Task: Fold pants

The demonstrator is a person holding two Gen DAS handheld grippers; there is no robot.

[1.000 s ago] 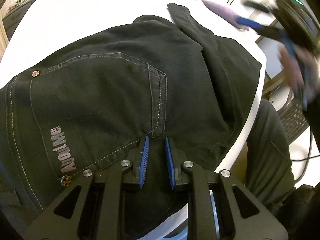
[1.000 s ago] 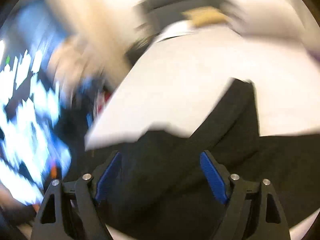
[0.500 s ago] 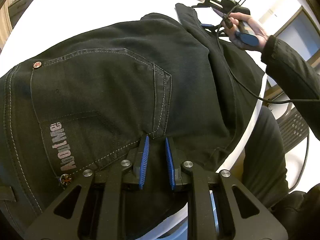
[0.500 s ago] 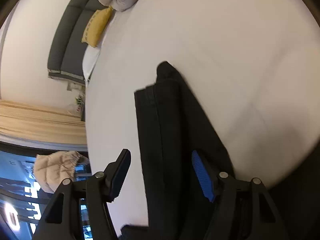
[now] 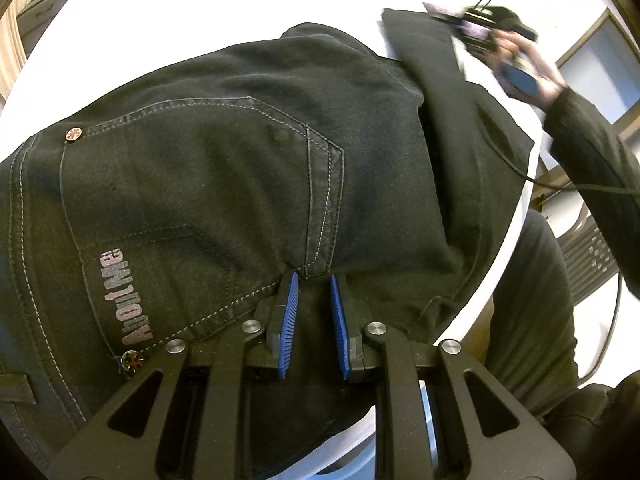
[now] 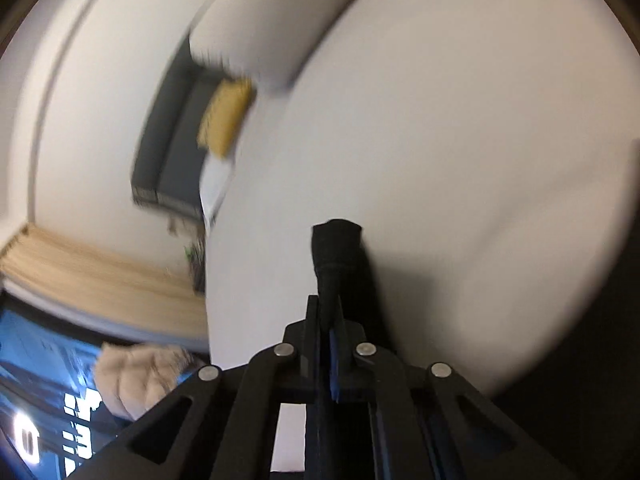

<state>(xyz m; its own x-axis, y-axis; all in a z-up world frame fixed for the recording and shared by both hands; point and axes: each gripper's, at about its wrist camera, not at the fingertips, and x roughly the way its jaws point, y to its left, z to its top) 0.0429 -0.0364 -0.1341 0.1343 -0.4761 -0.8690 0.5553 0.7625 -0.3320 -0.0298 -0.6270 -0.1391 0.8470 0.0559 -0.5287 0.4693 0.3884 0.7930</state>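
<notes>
Between my right gripper (image 6: 329,316) pads: a bunched end of the black denim pants (image 5: 248,184). The jaws have just been closing and now stand almost together, clamped on that fabric, which sticks out ahead of the tips as a dark roll. Frame is blurred, so I can't tell which part of the leg this is.

My left gripper (image 5: 312,292) is tilted down onto the seat of the pants, tips at the lower corner of the stitched back pocket (image 5: 200,200). Jaws narrow, blue ribbed pads (image 5: 289,320) a small gap apart with dark cloth between them; can't tell whether they actually pinch it.

The pants lie spread across the white round table (image 5: 160,12), back side up, grey lettering (image 5: 124,296) by the pocket edge, copper rivet (image 5: 74,134) at its corner. One leg runs off toward the far right, where my right hand (image 5: 524,68) in a dark sleeve (image 5: 592,148) holds the other tool.

Beyond the table in the right view: grey sofa (image 6: 172,148) with a mustard cushion (image 6: 226,118), beige curtain (image 6: 100,276).
</notes>
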